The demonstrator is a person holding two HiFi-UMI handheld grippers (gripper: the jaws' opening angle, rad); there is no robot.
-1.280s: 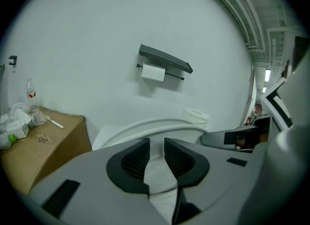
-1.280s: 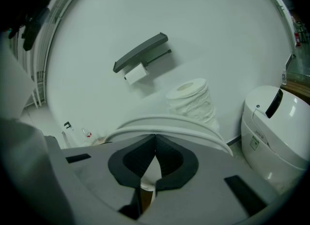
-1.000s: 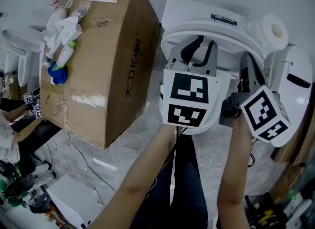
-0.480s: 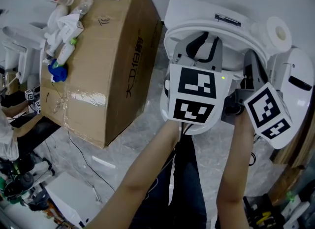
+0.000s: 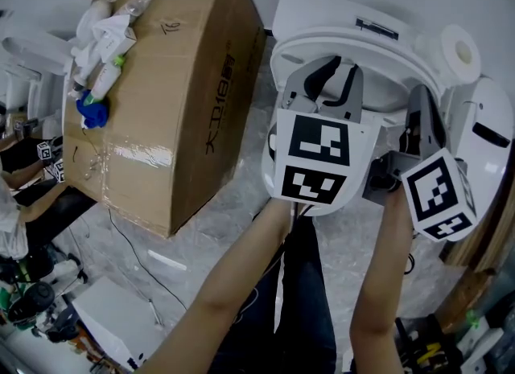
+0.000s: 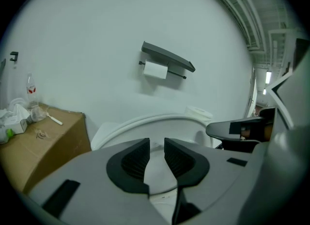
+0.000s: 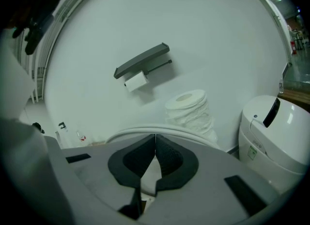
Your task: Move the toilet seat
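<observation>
Now, the white plastic oval toilet seat (image 6: pixel 138 120) arcs at twelve o'clock just beyond both tools; left gripper (image 6: pixel 156 145) slightly parted, empty; right gripper (image 7: pixel 155 144) pinched together, empty; closing in or backing off, can't tell; any grasp needs that rim between opened jaws.

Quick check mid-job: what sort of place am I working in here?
Probably a bathroom mock-up in a workshop or test lab: a toilet and a wall-mounted paper holder, but also a taped cardboard box strewn with bottles.
</observation>
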